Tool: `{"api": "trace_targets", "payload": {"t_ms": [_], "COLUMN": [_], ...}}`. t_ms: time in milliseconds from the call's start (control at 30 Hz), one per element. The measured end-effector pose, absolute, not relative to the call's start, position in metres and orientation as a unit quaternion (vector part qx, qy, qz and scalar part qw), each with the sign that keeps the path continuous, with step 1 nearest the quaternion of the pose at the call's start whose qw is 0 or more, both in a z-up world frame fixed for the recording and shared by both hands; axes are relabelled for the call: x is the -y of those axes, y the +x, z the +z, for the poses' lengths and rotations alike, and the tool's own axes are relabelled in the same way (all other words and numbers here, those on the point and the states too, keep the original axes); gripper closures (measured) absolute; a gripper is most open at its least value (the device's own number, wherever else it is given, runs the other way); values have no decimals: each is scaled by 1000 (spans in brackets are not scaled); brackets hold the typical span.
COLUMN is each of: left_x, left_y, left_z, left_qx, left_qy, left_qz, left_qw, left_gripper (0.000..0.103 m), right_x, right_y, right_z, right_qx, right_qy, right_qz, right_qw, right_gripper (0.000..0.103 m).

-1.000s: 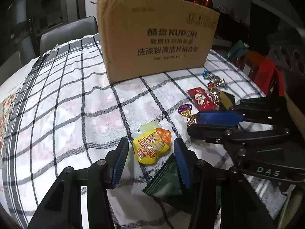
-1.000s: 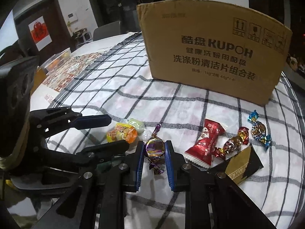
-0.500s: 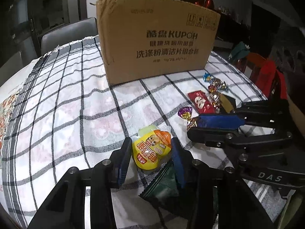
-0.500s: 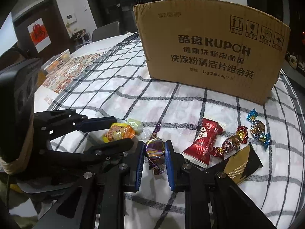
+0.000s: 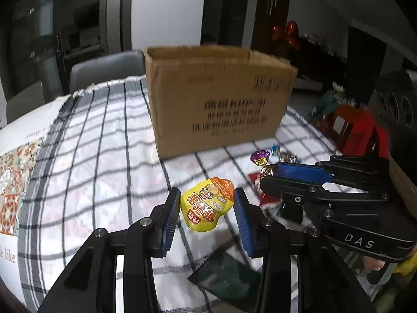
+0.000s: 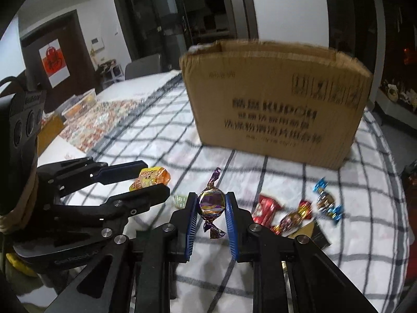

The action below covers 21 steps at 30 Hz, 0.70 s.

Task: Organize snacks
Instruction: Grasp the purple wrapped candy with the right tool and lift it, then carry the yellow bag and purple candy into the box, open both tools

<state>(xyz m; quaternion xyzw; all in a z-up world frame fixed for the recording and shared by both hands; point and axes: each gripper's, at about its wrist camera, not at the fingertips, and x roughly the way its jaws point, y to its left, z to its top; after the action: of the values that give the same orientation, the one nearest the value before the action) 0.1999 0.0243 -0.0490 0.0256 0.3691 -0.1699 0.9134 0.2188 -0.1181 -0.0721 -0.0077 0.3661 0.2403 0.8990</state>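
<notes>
My left gripper [image 5: 207,206] is shut on a yellow and orange snack pouch [image 5: 207,203] and holds it above the checked tablecloth [image 5: 104,156]. My right gripper [image 6: 211,207] is shut on a purple and gold wrapped candy [image 6: 211,203], also lifted off the cloth. Each gripper shows in the other's view: the right gripper [image 5: 265,174] with the candy [image 5: 260,156], the left gripper [image 6: 153,182] with the pouch [image 6: 151,178]. An open cardboard box [image 6: 276,99] stands behind; it also shows in the left wrist view [image 5: 219,99].
On the cloth to the right lie a red wrapped snack [image 6: 267,207], a red and gold candy [image 6: 294,216], a blue candy [image 6: 325,199] and a black and gold packet [image 6: 316,232]. A dark green packet [image 5: 229,279] lies below my left gripper. A small pale green sweet [image 6: 179,199] lies near.
Both grippers have risen from the cloth with their snacks. The left gripper's jaws closed onto the pouch and lifted it; the green packet stayed on the table.
</notes>
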Motion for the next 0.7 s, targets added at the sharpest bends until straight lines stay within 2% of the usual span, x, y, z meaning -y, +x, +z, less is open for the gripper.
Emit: {"api": "trace_targets", "payload": {"t_ms": [700], "left_x": [-6], "left_y": [231], "left_z": [66], "left_qx": [-246], "left_qy": [28], "left_qz": [-172], "left_qw": [953], "left_gripper": [62], "right_x": [153], "right_y": [240], "right_z": [36], "right_qx": [-244], "right_qy": [16], "right_qz": [198], "right_qw": [949], "right_gripper": [80]}}
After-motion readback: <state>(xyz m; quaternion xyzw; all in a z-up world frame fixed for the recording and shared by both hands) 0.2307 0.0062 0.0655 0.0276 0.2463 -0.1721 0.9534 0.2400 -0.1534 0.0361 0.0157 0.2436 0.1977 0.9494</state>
